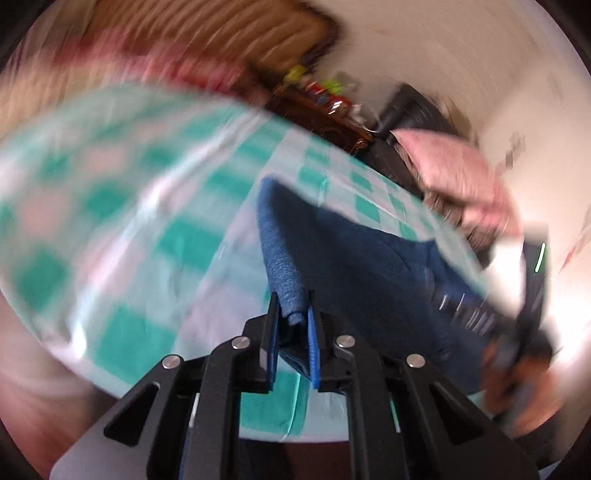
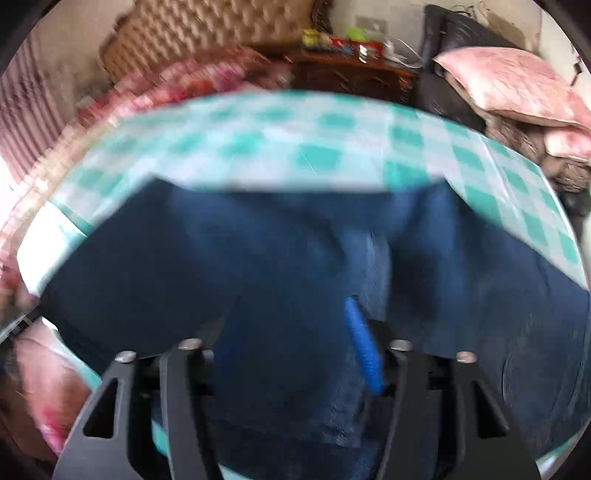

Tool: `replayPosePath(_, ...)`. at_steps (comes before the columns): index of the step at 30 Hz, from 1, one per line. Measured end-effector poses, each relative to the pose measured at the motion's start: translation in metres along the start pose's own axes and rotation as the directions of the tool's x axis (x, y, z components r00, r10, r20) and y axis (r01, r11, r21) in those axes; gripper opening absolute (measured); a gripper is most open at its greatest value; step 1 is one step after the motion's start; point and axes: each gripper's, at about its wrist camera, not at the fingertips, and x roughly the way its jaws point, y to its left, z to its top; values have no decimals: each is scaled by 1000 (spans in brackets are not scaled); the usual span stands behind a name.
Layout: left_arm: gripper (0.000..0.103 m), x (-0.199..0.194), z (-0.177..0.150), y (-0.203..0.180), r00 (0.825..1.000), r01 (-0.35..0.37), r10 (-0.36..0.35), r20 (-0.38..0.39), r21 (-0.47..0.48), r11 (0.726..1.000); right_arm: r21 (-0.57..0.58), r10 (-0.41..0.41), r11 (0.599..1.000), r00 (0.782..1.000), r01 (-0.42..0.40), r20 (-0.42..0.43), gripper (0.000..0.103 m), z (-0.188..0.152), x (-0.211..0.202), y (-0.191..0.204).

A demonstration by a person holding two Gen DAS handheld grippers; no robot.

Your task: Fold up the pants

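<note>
The dark blue pants [image 1: 351, 254] lie partly lifted over a teal-and-white checked sheet [image 1: 122, 221]. My left gripper [image 1: 292, 312] is shut on a bunched fold of the pants' edge. The other gripper [image 1: 528, 314] shows blurred at the right, at the pants' far end. In the right wrist view the pants [image 2: 258, 251] spread wide across the checked sheet [image 2: 295, 144]. My right gripper [image 2: 291, 317] stands over the cloth; its blue pad [image 2: 364, 350] shows on the right, the left finger is hidden in fabric. Whether it grips cloth is unclear.
A tufted brown headboard [image 2: 207, 33] and a red patterned blanket [image 2: 184, 81] are at the back. A dark wooden nightstand [image 2: 351, 74] carries small colourful items. Pink pillows [image 2: 509, 85] are piled on a dark chair at the right.
</note>
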Motion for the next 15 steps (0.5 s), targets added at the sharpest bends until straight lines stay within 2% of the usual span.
replayPosePath(1,13,-4,1,-18,999,-34,33,20,69,997,20,92,996,996,-91,-4,69,16,-8,1)
replayPosePath(3,13,-6,1,-56,993,-111,101,60,202,973,20,190,982,981,-190,-37,71,39,-12,8)
replayPosePath(5,13,-2,-3,-89,982,-182,156,108,312,932,29,303,953,948,-301,-96,73,60,-10,17)
replayPosePath(7,12,5,-12,-114,966,-252,210,149,392,885,36,375,927,915,-374,-148,78,75,-5,25)
replayPosePath(8,12,7,-15,-122,961,-274,224,165,420,865,18,387,920,904,-390,-181,79,81,-1,32)
replayPosePath(11,12,17,-25,-151,945,-326,255,206,506,798,-25,362,925,903,-378,-232,80,85,10,44)
replayPosePath(13,12,28,-34,-173,938,-346,262,228,569,746,-27,383,914,884,-404,-269,79,85,19,45)
replayPosePath(14,12,31,-36,-179,936,-350,261,234,584,732,-39,381,912,881,-407,-282,79,84,23,43)
replayPosePath(15,12,35,-40,-191,935,-354,255,247,611,708,-48,373,915,883,-402,-285,63,82,26,39)
